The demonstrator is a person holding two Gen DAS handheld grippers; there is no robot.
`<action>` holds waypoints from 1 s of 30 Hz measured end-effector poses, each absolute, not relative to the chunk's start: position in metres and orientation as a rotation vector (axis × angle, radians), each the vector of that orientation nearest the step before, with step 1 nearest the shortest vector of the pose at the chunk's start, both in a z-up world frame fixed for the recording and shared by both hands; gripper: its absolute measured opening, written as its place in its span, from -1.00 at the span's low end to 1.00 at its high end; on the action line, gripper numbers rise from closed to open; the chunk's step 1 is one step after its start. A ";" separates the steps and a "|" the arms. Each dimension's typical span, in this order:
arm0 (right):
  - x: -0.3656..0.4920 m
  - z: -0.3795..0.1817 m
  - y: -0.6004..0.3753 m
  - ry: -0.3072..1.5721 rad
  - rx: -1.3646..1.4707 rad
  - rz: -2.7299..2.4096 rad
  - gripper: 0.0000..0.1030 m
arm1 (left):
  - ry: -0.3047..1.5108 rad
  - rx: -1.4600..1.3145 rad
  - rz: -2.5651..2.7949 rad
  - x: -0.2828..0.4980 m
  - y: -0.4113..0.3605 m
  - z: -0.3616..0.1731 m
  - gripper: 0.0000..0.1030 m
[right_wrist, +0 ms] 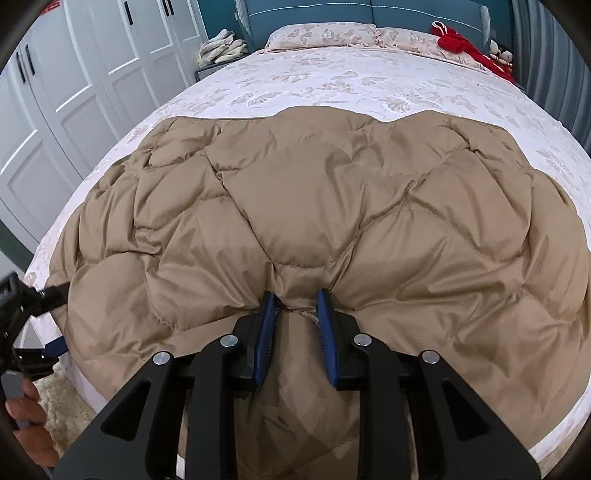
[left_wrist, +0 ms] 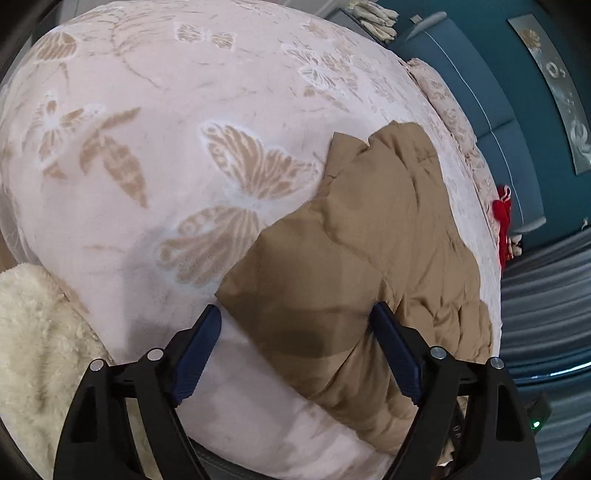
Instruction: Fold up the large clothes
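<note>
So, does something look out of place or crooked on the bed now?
Nothing is spilled or damaged. The tan quilted coat lies spread but wrinkled on the bed cover. Its near edge is bunched where the right gripper pinches it and hangs over the bed's edge.

A bed (right_wrist: 332,85) dressed in a pale pink spread patterned with tan butterflies stands against a teal padded headboard (right_wrist: 310,9). Two matching pillows (right_wrist: 317,35) lie at its head, a red garment (right_wrist: 465,46) beside them. White wardrobe doors (right_wrist: 74,74) line one wall; a cream shaggy rug (left_wrist: 40,354) lies at the bedside.
</note>
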State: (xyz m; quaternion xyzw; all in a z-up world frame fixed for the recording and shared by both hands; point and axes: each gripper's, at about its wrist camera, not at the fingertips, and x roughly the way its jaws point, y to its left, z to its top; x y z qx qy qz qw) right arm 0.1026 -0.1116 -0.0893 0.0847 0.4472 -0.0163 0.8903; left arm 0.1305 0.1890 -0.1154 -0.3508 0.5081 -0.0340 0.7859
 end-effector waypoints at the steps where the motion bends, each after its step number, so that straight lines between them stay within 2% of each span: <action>1: 0.103 -0.089 -0.111 0.929 0.172 -0.034 -0.56 | 1.090 -0.753 -0.076 0.127 0.189 -0.111 0.55; 7: 0.103 -0.092 -0.114 0.929 0.193 -0.030 -0.55 | 1.103 -0.777 -0.099 0.116 0.190 -0.117 0.59; 11: 0.104 -0.092 -0.113 0.933 0.186 -0.028 -0.55 | 1.085 -0.802 -0.085 0.128 0.188 -0.120 0.77; 17: 0.104 -0.091 -0.117 0.936 0.197 -0.025 -0.55 | 1.061 -0.849 -0.067 0.152 0.197 -0.120 0.74; 18: 0.104 -0.091 -0.118 0.937 0.195 -0.025 -0.55 | 1.054 -0.841 -0.080 0.154 0.196 -0.116 0.40; 19: 0.105 -0.091 -0.118 0.941 0.193 -0.024 -0.55 | 1.053 -0.830 -0.103 0.155 0.195 -0.113 0.20; 20: 0.106 -0.090 -0.118 0.945 0.190 -0.022 -0.55 | 1.058 -0.816 -0.129 0.156 0.193 -0.108 -0.13; 21: 0.106 -0.087 -0.118 0.956 0.186 -0.023 -0.55 | 1.057 -0.798 -0.132 0.155 0.192 -0.102 -0.37; 23: 0.103 -0.076 -0.120 0.973 0.199 -0.041 -0.56 | 1.032 -0.754 -0.173 0.150 0.190 -0.084 -0.62; 26: 0.084 -0.059 -0.123 0.968 0.222 -0.038 -0.56 | 1.001 -0.707 -0.219 0.144 0.188 -0.059 -0.75; 30: 0.054 -0.049 -0.128 0.991 0.230 -0.018 -0.74 | 0.948 -0.639 -0.250 0.130 0.184 -0.027 -0.79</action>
